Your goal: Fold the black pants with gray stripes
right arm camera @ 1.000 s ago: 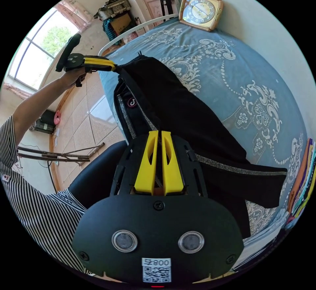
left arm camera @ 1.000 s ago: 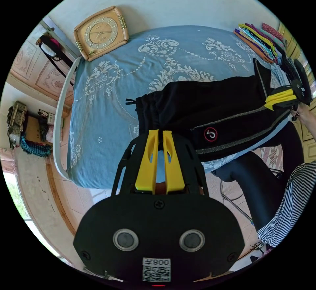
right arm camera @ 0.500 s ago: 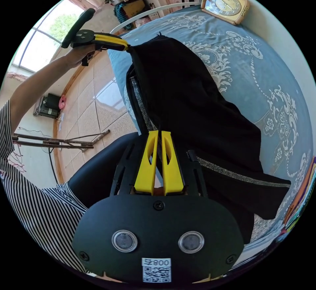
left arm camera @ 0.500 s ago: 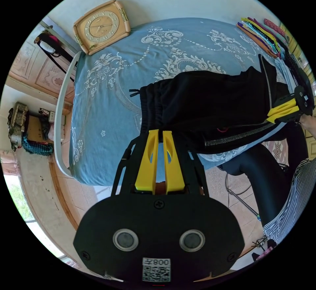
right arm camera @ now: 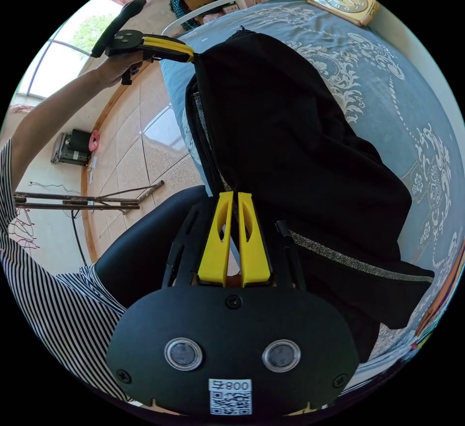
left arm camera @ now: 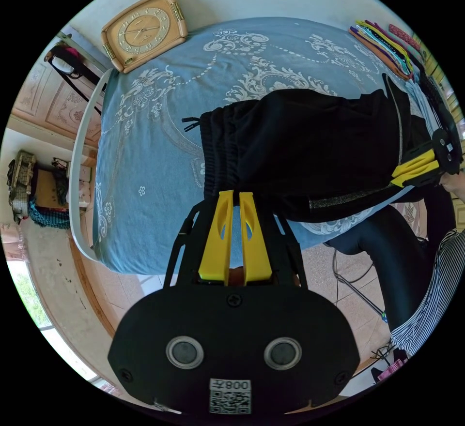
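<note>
Left gripper, jaws pinched on the gathered waistband, and right gripper, jaws pinched on the striped leg fabric; black soft pants with gray glitter side stripes held along the near edge of the blue patterned bed. Long axis parallel to that edge, waistband toward the white rail end. Advisable: equal tension, both grips level, lowered flat.
</note>
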Demonstrator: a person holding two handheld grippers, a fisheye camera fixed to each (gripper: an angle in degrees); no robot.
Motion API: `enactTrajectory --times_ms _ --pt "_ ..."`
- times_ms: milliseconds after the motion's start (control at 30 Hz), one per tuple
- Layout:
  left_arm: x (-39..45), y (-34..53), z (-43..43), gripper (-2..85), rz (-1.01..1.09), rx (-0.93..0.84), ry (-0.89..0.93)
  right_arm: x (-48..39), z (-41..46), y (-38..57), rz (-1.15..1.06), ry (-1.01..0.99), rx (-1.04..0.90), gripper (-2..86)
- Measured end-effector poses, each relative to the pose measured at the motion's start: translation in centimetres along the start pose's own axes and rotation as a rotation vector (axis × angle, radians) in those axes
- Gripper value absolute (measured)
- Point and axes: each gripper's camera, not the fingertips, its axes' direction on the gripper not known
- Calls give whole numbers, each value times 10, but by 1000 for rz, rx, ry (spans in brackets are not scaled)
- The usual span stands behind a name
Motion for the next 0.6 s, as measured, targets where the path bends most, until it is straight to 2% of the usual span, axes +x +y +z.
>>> enactTrajectory --times_ms 600 --pt "-62 22 36 12 -34 25 17 -1 27 0 -1 -26 16 19"
